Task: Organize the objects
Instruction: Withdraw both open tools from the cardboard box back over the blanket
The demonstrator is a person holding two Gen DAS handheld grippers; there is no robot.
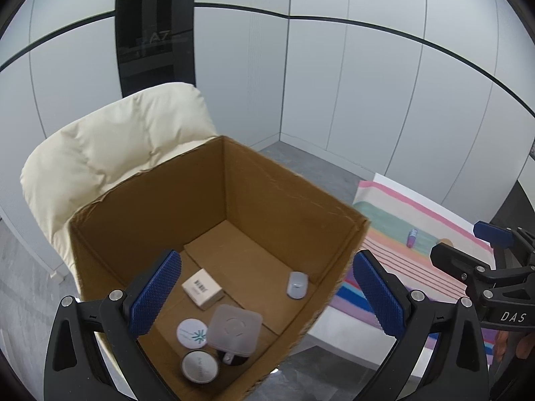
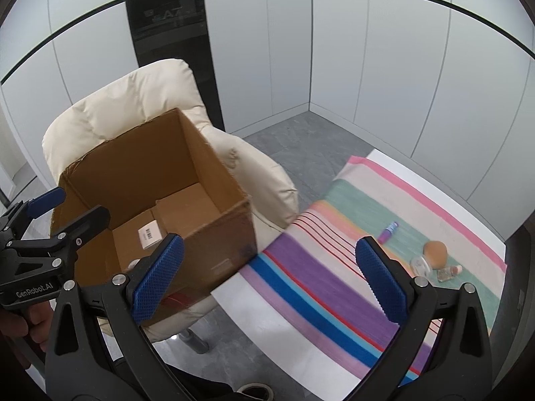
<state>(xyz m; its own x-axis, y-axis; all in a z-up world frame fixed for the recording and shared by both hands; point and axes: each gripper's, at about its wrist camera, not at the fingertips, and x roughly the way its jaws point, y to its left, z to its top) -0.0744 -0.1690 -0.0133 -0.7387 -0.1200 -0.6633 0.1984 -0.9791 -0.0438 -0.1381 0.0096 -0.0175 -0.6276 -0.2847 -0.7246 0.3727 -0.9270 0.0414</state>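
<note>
Left gripper: spread wide, empty, above the cardboard box.
Right gripper: spread wide, empty, over the striped cloth's near edge.
Cloth's far end: purple tube, small items.

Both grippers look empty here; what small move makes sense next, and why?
Probably send the open right gripper toward the small purple tube on the striped cloth: it lies loose, while other items already sit in the brown cardboard box.

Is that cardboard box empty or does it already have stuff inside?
Not empty. The cardboard box holds a white mouse, a small white carton, a grey square case and two round tins.
</note>
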